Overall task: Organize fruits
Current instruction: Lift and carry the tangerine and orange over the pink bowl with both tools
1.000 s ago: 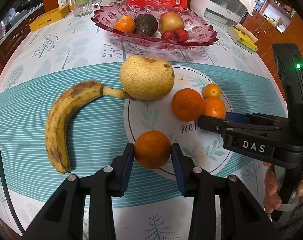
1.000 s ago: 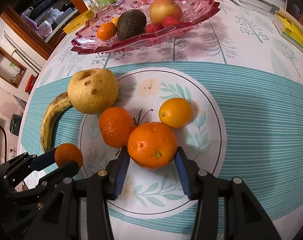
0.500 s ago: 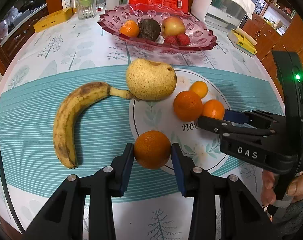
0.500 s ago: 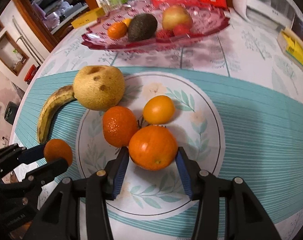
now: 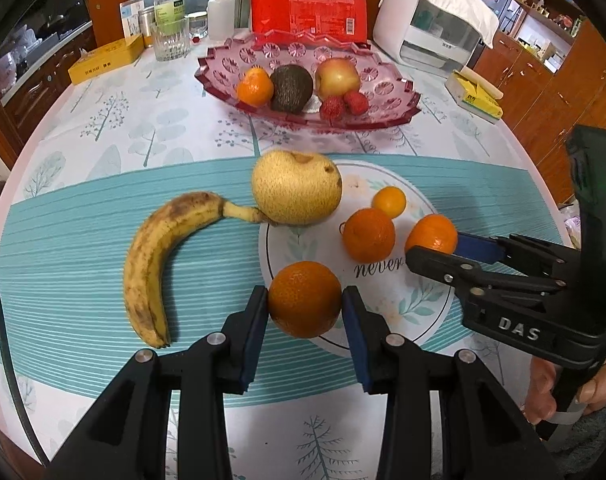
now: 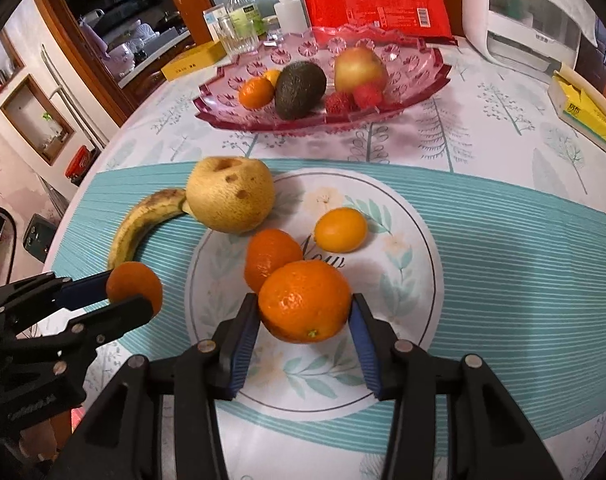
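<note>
Round patterned table, wooden cabinets.

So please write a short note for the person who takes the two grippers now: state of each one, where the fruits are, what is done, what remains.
Left gripper: shut on a round orange tangerine.
Right gripper: jaws closing on a second, larger orange tangerine, pads pressing it.
Done: the pink glass fruit dish already holds a small tangerine, a dark avocado, a yellow-red apple and two red lychees.
Left on the tablecloth: spotted yellow banana, big yellow pear, one orange tangerine, one small yellow-orange kumquat.
Next, probably: carry both held tangerines to the dish.
</note>
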The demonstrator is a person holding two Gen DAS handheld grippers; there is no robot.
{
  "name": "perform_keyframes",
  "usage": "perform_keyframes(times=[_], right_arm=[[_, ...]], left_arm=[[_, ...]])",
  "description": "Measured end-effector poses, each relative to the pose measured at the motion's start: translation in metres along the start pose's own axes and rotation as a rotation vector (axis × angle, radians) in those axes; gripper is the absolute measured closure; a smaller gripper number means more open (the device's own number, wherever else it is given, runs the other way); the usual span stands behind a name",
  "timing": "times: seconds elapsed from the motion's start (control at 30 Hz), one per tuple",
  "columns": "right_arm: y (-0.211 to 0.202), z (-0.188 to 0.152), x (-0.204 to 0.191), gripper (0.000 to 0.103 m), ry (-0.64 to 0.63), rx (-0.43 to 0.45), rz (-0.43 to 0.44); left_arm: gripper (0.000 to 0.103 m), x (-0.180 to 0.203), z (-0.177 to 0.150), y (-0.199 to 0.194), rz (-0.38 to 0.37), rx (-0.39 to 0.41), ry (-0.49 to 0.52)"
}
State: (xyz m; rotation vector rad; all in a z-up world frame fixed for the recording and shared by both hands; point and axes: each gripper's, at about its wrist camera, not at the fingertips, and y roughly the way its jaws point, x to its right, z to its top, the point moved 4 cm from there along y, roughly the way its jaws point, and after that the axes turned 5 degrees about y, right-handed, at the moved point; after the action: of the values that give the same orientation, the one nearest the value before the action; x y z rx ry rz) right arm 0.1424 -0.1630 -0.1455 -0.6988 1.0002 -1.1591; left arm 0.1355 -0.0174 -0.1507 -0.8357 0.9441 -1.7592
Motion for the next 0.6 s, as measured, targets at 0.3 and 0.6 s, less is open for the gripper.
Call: perform_keyframes(times=[0.3, 0.6], right_arm=[[-0.056, 0.036, -0.021, 0.057, -0.010, 0.104, 0.069], [-0.119, 0.101, -0.037, 0.057, -0.016, 0.232, 0.085]], left_arm=[[0.067, -0.006, 0.040, -0.040, 0.024, 0.081, 0.028], [0.067, -0.014, 0.130, -0.106, 0.056, 0.233, 0.094]])
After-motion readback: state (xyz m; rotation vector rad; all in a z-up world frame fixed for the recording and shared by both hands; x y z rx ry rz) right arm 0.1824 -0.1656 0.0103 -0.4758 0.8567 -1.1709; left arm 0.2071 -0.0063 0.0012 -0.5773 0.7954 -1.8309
